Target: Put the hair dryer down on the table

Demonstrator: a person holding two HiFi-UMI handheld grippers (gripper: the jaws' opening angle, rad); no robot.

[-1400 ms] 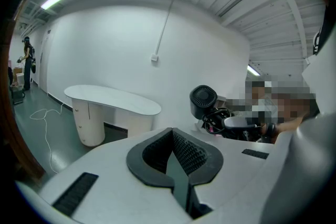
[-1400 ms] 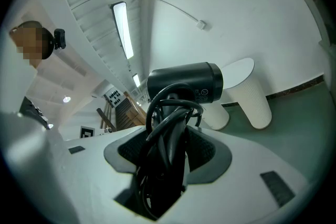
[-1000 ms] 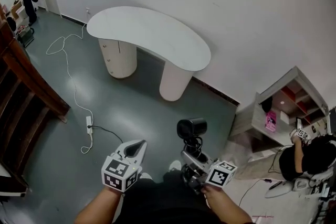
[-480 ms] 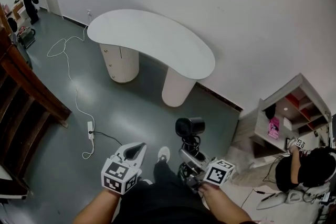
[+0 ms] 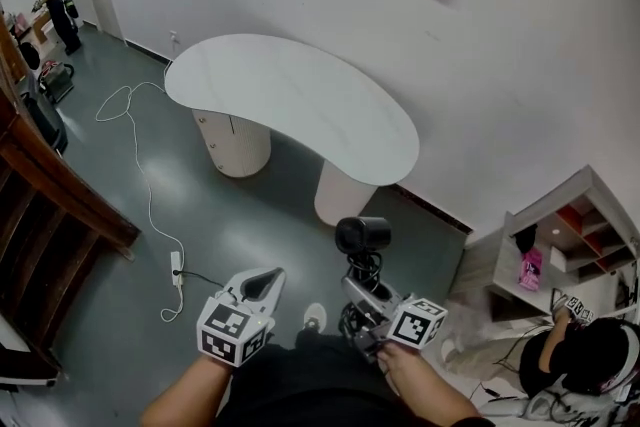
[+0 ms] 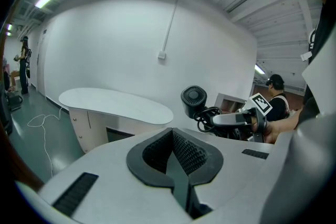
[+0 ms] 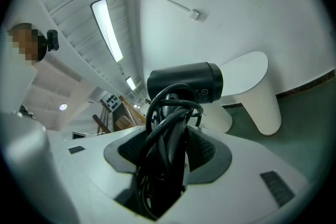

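Note:
A black hair dryer (image 5: 362,235) with its cord looped round the handle stands upright in my right gripper (image 5: 362,300), whose jaws are shut on the handle and cord. In the right gripper view its barrel (image 7: 185,83) sits above the jaws. The left gripper view shows the hair dryer (image 6: 193,100) at the right, its round grille facing me. My left gripper (image 5: 262,283) is held beside it, shut with nothing between its pads (image 6: 181,152). A white kidney-shaped table (image 5: 290,102) on two round pedestals stands ahead against the wall, its top bare.
A white cable and power strip (image 5: 176,265) lie on the grey floor at left. A dark wooden stair rail (image 5: 60,185) runs along the left edge. An open shelf unit (image 5: 560,235) and a seated person (image 5: 590,365) are at right. Another person (image 5: 55,0) stands far left.
The table has come nearer and lower in the head view as both grippers travel toward it together. The hair dryer stays held upright in the right gripper.

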